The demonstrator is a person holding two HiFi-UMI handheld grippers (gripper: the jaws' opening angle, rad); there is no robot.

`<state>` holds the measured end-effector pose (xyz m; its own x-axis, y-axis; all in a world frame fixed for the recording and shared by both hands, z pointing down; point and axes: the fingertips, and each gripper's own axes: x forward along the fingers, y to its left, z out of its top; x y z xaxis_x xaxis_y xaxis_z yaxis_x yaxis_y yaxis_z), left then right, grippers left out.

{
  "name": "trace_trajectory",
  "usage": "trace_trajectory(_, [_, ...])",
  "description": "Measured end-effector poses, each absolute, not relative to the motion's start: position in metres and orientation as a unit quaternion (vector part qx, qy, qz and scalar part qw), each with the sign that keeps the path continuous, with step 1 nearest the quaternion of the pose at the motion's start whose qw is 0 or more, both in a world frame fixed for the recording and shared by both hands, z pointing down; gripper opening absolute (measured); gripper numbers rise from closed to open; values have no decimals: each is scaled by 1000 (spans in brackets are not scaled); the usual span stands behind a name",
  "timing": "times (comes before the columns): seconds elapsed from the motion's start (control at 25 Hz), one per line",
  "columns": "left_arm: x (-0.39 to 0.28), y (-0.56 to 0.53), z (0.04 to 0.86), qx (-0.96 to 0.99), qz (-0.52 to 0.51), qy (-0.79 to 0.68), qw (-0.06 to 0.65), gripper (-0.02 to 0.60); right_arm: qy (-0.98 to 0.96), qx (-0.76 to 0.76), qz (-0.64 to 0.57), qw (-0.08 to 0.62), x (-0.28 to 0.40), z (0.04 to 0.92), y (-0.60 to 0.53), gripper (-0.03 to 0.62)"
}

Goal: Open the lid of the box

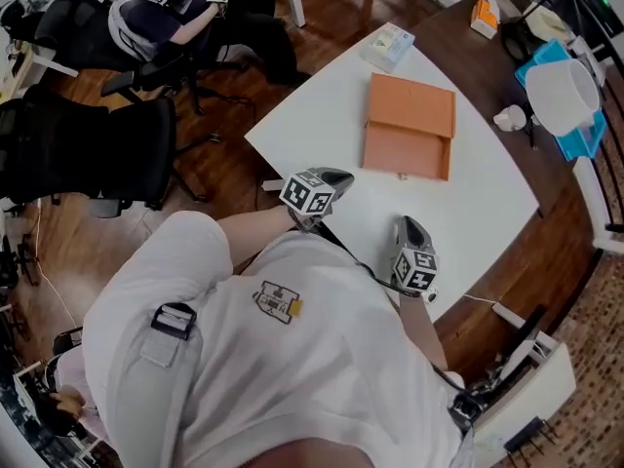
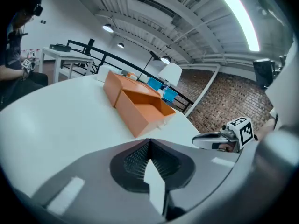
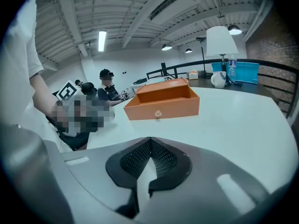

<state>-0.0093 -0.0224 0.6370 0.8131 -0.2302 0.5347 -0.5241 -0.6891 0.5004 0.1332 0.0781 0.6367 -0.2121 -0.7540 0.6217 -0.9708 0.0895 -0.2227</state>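
The orange box (image 1: 405, 151) stands open on the white table (image 1: 322, 115), its lid (image 1: 411, 105) flipped back flat behind it. A small knob (image 1: 402, 176) shows on its front wall. My left gripper (image 1: 339, 177) hovers near the table's front edge, a short way before the box's left corner, jaws shut and empty. My right gripper (image 1: 408, 226) sits lower right, also shut on nothing. In the left gripper view the box (image 2: 140, 108) lies ahead beyond the closed left gripper (image 2: 149, 141). The right gripper view shows the box (image 3: 163, 104) front-on beyond the closed right gripper (image 3: 150, 139).
A small carton (image 1: 388, 47) lies at the table's far corner. A white lamp (image 1: 563, 96), a blue tray (image 1: 581, 136) and a white cup (image 1: 509, 118) stand on the dark counter at right. Black office chairs (image 1: 88, 154) and a seated person (image 1: 156, 13) are at left.
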Motion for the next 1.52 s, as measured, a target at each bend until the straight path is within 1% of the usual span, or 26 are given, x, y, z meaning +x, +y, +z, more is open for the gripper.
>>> trace_trajectory(0.2, [7, -11, 646, 896, 232, -190, 329, 0, -713, 608, 306, 170, 137, 637, 77, 0])
trace_trajectory(0.4, [7, -9, 648, 892, 233, -188, 338, 0, -707, 613, 314, 162, 137, 639, 83, 0])
trace_trajectory(0.68, [12, -9, 647, 894, 239, -181, 333, 0, -703, 622, 313, 148, 143, 631, 80, 0])
trace_trajectory(1.52, [13, -6, 647, 902, 232, -163, 327, 0, -690, 643, 293, 158, 145, 628, 83, 0])
